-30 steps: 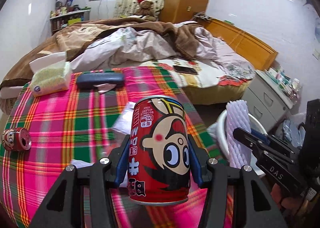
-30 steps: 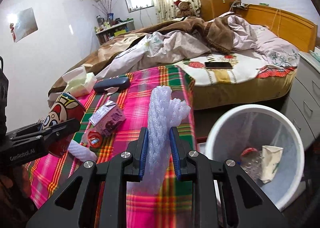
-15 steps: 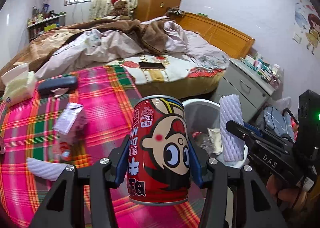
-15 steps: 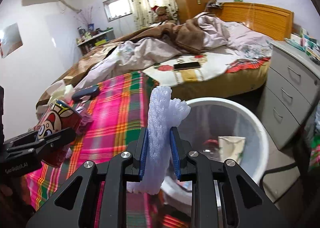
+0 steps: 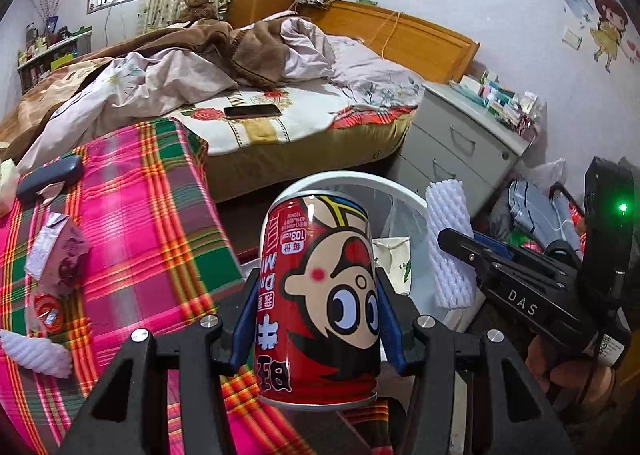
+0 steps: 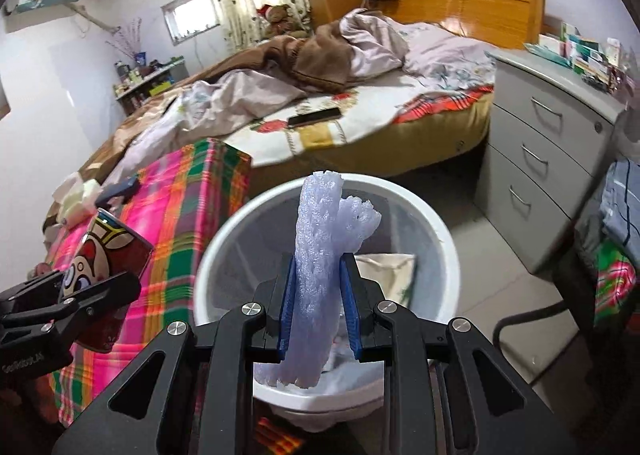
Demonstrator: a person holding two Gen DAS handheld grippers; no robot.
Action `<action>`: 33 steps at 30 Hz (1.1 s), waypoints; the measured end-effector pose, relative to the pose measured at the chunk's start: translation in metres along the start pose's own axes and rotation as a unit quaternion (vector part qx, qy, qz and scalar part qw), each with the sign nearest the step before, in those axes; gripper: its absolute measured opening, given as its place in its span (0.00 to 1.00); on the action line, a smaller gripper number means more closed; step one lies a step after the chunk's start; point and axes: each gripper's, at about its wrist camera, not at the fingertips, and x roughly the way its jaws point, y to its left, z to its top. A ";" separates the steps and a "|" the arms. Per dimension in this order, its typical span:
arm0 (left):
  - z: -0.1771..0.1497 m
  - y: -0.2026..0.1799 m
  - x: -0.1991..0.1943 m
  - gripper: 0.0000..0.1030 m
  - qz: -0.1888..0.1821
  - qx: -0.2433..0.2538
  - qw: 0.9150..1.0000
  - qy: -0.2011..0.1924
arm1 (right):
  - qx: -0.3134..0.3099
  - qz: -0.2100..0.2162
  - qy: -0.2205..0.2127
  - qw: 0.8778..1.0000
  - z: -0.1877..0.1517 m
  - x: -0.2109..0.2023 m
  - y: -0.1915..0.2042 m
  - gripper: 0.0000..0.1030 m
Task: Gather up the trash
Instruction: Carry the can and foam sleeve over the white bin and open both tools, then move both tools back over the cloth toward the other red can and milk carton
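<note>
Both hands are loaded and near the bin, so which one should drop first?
Right, probably. The right tool holds the foam net directly over the white bin. The left tool, gripping the red can, appears to sit back by the plaid table's edge.

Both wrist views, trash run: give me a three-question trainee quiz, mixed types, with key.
1. Multiple choice: what does the left gripper hold? A) a red drink can with a cartoon face B) a black phone C) a tissue pack
2. True or false: the right gripper is clamped on a white foam net sleeve, in front of the round white waste bin.
3. Fill in: the purple drink carton lies on the pink-and-green plaid ____.

Key:
1. A, the can
2. True
3. Cloth
</note>
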 end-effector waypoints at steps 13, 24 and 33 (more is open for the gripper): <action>0.001 -0.024 0.033 0.53 0.001 0.020 1.000 0.019 | 0.001 -0.025 0.033 0.999 -0.004 0.019 -0.024 0.24; 0.000 -0.024 0.033 0.64 0.010 0.020 1.000 0.011 | -0.005 -0.026 0.037 0.999 -0.006 0.020 -0.027 0.46; -0.004 -0.021 0.017 0.67 0.017 0.019 1.000 -0.001 | -0.001 -0.021 0.026 0.999 -0.005 0.014 -0.021 0.50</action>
